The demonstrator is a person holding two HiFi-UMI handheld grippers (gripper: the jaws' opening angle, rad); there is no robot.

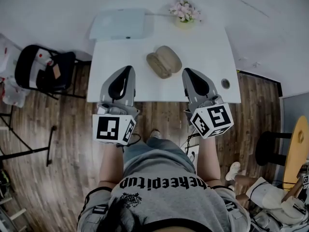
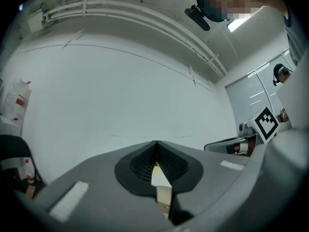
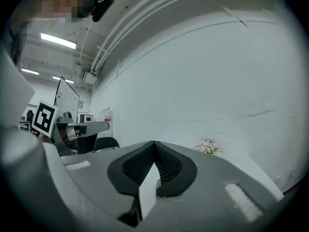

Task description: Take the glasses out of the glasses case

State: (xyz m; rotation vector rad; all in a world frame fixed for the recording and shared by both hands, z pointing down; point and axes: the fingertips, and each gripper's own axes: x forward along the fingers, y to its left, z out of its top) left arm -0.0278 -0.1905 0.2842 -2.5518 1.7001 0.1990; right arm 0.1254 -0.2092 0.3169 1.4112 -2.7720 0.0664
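1. My left gripper hangs over the near edge of the white table. In its own view the jaws are pressed together with nothing between them.
2. My right gripper sits level with it, to the right, also over the near edge. Its jaws are closed tight as well and hold nothing.
3. The glasses case lies shut on the table, just beyond the two grippers and between their tips. It is turned at a slant and neither gripper touches it.
4. I see bare tabletop on both sides of the case. On the right, a small round hole sits close to the near right corner.
5. Off the table's left edge stands a black chair.
6. At the far left a closed laptop lies across the table's far edge.
7. A small pot of pink flowers stands at the far edge, right of the laptop.
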